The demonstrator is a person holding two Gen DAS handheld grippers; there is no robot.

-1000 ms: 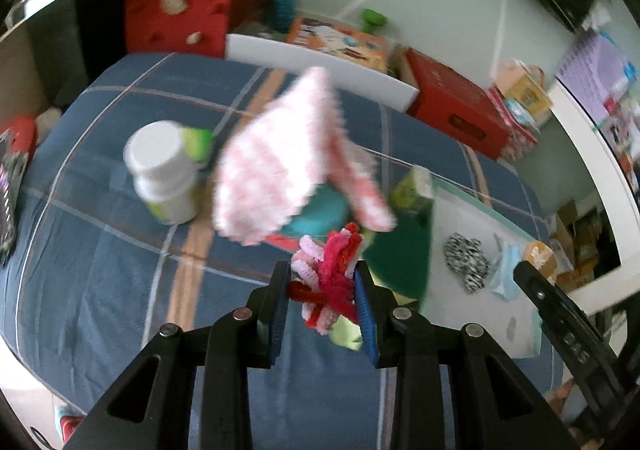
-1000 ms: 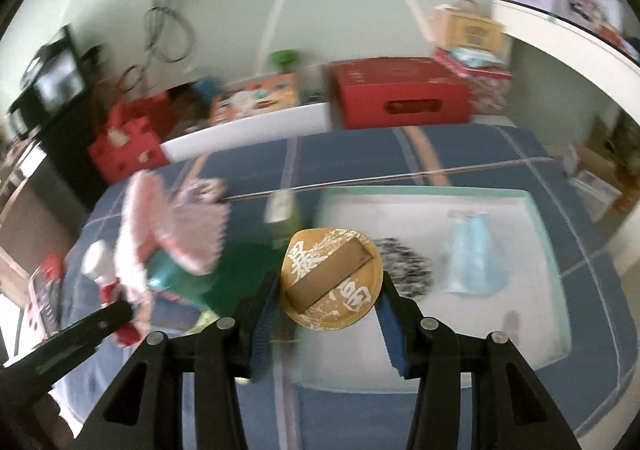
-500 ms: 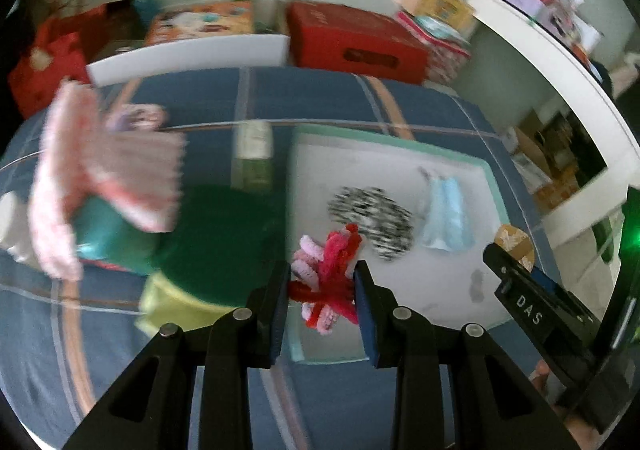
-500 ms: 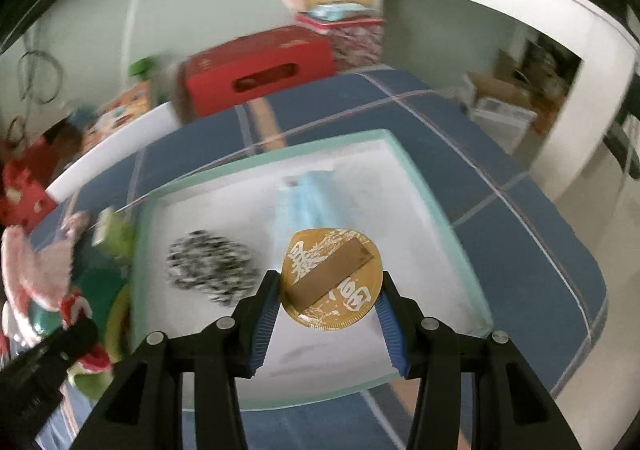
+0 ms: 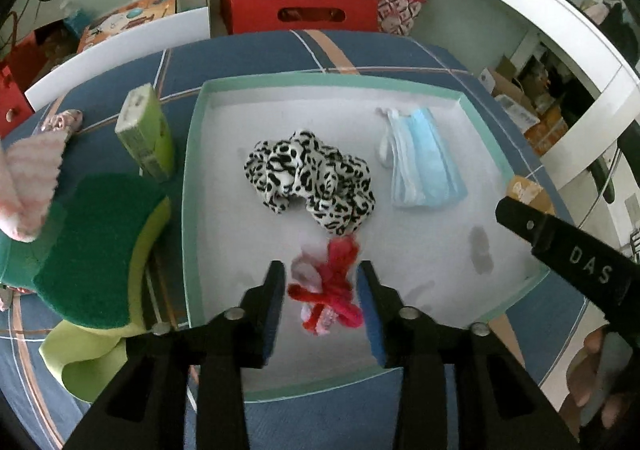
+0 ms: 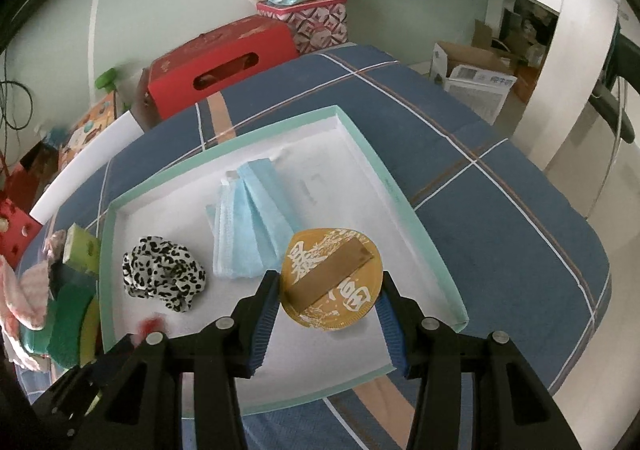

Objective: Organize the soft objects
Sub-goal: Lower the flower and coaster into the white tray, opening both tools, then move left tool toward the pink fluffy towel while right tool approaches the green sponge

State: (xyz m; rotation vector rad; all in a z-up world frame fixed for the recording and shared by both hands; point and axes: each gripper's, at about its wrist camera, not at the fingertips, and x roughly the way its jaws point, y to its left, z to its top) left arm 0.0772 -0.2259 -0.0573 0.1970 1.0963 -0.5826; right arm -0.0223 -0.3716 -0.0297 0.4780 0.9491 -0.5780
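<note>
A mint-rimmed white tray (image 5: 192, 154) lies on the blue plaid cloth; it also shows in the right wrist view (image 6: 404, 206). In it lie a leopard-print scrunchie (image 5: 308, 178) and a folded blue face mask (image 5: 424, 162). My left gripper (image 5: 322, 290) is over the tray's near part, its jaws a little apart around a red and pink pipe-cleaner bundle (image 5: 328, 286), which looks blurred and loose between them. My right gripper (image 6: 328, 292) is shut on a round gold disc with white characters (image 6: 330, 284), above the tray's right part.
Left of the tray lie a green sponge (image 5: 96, 250), a green packet (image 5: 146, 130), a pink knitted cloth (image 5: 28, 186) and a yellow-green cloth (image 5: 80, 354). A red box (image 5: 296, 6) and cartons stand behind the table. The table edge drops off at right (image 6: 592, 290).
Both grippers swung right, from the clutter on the left to over the tray. The left jaws have widened and the pipe-cleaner bundle now sits loose between them. The right still holds the disc.
</note>
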